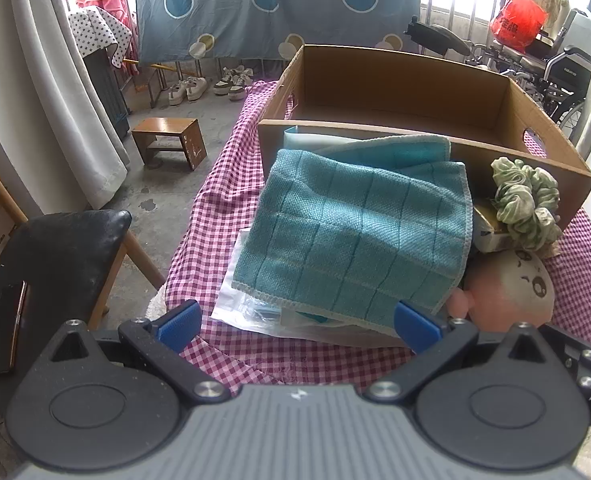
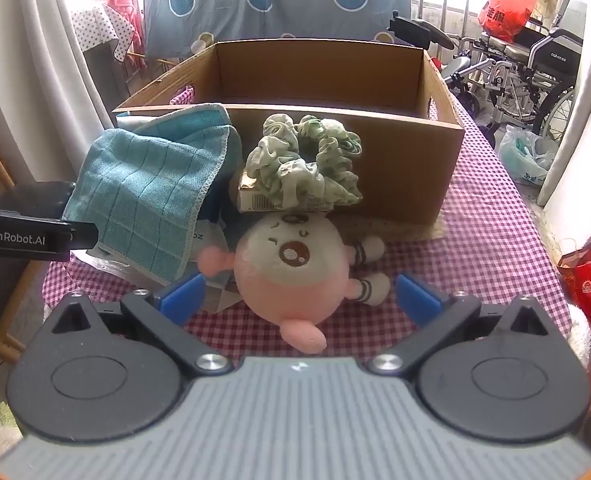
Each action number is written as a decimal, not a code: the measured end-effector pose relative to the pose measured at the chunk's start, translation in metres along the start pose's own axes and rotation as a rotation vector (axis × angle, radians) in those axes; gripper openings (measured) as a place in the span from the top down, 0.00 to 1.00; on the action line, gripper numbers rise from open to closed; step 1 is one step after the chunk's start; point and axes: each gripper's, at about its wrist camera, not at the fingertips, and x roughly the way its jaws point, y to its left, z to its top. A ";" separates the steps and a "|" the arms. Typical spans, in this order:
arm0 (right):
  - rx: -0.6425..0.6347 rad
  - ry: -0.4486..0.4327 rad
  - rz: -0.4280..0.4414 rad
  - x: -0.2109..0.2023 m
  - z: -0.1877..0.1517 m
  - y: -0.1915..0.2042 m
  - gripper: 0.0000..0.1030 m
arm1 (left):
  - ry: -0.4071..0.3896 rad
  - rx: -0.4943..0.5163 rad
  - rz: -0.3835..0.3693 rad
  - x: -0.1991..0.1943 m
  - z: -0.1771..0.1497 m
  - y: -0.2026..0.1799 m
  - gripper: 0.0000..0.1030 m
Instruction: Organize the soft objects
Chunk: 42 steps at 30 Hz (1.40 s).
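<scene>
A teal checked cloth (image 1: 355, 232) (image 2: 151, 196) lies draped over a clear plastic packet (image 1: 247, 312), leaning on the front wall of an open cardboard box (image 1: 375, 80) (image 2: 319, 68). To its right a green scrunchie (image 1: 525, 200) (image 2: 307, 160) rests on a small carton (image 2: 255, 200). A pink and white plush toy (image 1: 503, 292) (image 2: 295, 276) lies on the checked tablecloth. My left gripper (image 1: 297, 326) is open, just short of the cloth's near edge. My right gripper (image 2: 299, 298) is open, its blue fingers either side of the plush without touching it.
The table wears a purple and white checked tablecloth (image 1: 223, 160) (image 2: 495, 240). A black chair (image 1: 67, 248) with a phone (image 1: 13, 324) stands at the left, a wooden stool (image 1: 169, 140) on the floor. A wheelchair (image 2: 535, 72) and bags stand at the right.
</scene>
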 end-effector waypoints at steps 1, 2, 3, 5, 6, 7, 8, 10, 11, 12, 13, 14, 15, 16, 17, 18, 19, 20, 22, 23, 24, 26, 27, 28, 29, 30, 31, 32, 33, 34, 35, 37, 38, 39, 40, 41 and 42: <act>-0.001 -0.001 0.001 0.000 0.000 0.000 0.01 | 0.001 -0.001 0.001 0.000 0.000 0.000 0.00; -0.002 -0.002 0.001 0.000 0.000 0.000 0.01 | 0.002 -0.002 0.001 0.000 0.000 0.000 0.00; -0.003 -0.002 0.001 -0.001 0.001 0.001 0.01 | 0.001 -0.002 0.001 0.000 0.000 0.001 0.00; -0.005 -0.002 0.002 -0.001 0.001 0.001 0.01 | 0.000 -0.002 0.001 0.000 0.000 0.001 0.00; -0.006 0.000 0.004 -0.001 0.001 0.002 0.01 | -0.001 -0.002 0.002 0.000 0.000 0.001 0.00; -0.008 0.001 0.005 -0.001 0.001 0.002 0.01 | -0.001 -0.001 0.003 0.000 0.000 0.001 0.00; -0.009 0.002 0.006 -0.001 0.001 0.002 0.01 | -0.001 0.000 0.005 0.000 0.000 0.001 0.00; -0.012 0.002 0.008 -0.001 0.001 0.003 0.01 | 0.000 0.001 0.008 0.001 0.000 0.001 0.00; -0.013 0.001 0.008 -0.001 0.000 0.003 0.01 | 0.001 0.001 0.011 0.001 0.000 0.001 0.00; -0.014 0.000 0.008 -0.001 0.000 0.004 0.01 | 0.001 0.002 0.013 0.001 0.000 0.001 0.00; -0.016 0.000 0.007 -0.002 0.000 0.004 0.01 | 0.001 0.003 0.015 0.001 0.000 0.002 0.00; -0.017 -0.001 0.007 -0.002 0.000 0.004 0.01 | 0.001 0.003 0.016 0.001 0.000 0.002 0.00; -0.018 -0.001 0.007 -0.002 0.001 0.004 0.01 | 0.001 0.003 0.016 0.001 0.000 0.002 0.00; -0.018 -0.001 0.008 -0.002 0.001 0.004 0.01 | 0.001 0.003 0.016 0.001 0.000 0.002 0.00; -0.019 -0.001 0.008 -0.002 0.000 0.004 0.01 | 0.001 0.003 0.016 0.001 0.000 0.002 0.00; -0.019 -0.001 0.008 -0.002 0.000 0.004 0.01 | 0.001 0.003 0.016 0.001 0.000 0.002 0.00; -0.019 -0.001 0.008 -0.002 0.000 0.004 0.01 | 0.002 0.003 0.017 0.001 0.000 0.002 0.00; -0.020 -0.002 0.008 -0.002 0.000 0.004 0.01 | 0.002 0.004 0.018 0.001 0.000 0.001 0.00; -0.021 -0.003 0.009 -0.002 0.000 0.005 0.01 | 0.002 0.004 0.018 0.001 0.000 0.001 0.00; -0.021 -0.003 0.009 -0.002 0.000 0.005 0.01 | 0.003 0.004 0.019 0.001 0.000 0.001 0.00; -0.022 -0.003 0.009 -0.002 0.000 0.005 0.01 | 0.003 0.004 0.020 0.001 0.000 0.001 0.00; -0.021 -0.003 0.009 -0.002 0.000 0.005 0.01 | 0.004 0.004 0.019 0.001 -0.001 0.001 0.00; -0.021 -0.003 0.009 -0.002 0.000 0.005 0.01 | 0.004 0.004 0.020 0.001 -0.001 0.001 0.00; -0.021 -0.003 0.009 -0.002 0.000 0.005 0.01 | 0.004 0.004 0.021 0.001 -0.001 0.002 0.00; -0.021 -0.003 0.009 -0.002 0.000 0.005 0.01 | 0.004 0.004 0.021 0.001 -0.002 0.002 0.00; -0.021 -0.002 0.009 -0.002 0.000 0.005 0.01 | 0.004 0.004 0.020 0.001 -0.002 0.002 0.00; -0.021 -0.002 0.009 -0.002 0.000 0.005 0.01 | 0.004 0.003 0.020 0.001 -0.002 0.002 0.00; -0.021 -0.003 0.009 -0.002 0.000 0.005 0.01 | 0.004 0.003 0.021 0.001 -0.002 0.002 0.00; -0.022 -0.002 0.009 -0.002 0.000 0.005 0.01 | 0.004 0.004 0.021 0.001 -0.002 0.002 0.00; -0.021 -0.002 0.009 -0.002 0.000 0.005 0.01 | 0.005 0.004 0.022 0.001 -0.002 0.002 0.00; -0.021 -0.002 0.009 -0.002 0.000 0.005 0.01 | 0.006 0.005 0.023 0.001 -0.002 0.002 0.00; -0.021 -0.003 0.009 -0.002 0.000 0.005 0.01 | 0.008 0.005 0.024 0.002 -0.002 0.002 0.00; -0.022 -0.003 0.009 -0.002 0.000 0.005 0.01 | 0.009 0.005 0.025 0.002 -0.002 0.002 0.00; -0.022 -0.003 0.008 -0.002 0.000 0.005 0.01 | 0.009 0.005 0.025 0.002 -0.002 0.002 0.00; -0.022 -0.003 0.008 -0.002 0.000 0.005 0.01 | 0.008 0.005 0.024 0.002 -0.002 0.002 0.00; -0.021 -0.003 0.008 -0.002 0.000 0.005 0.01 | 0.008 0.005 0.023 0.002 -0.002 0.002 0.00; -0.021 -0.002 0.008 -0.002 0.000 0.005 0.01 | 0.009 0.006 0.024 0.002 -0.002 0.001 0.00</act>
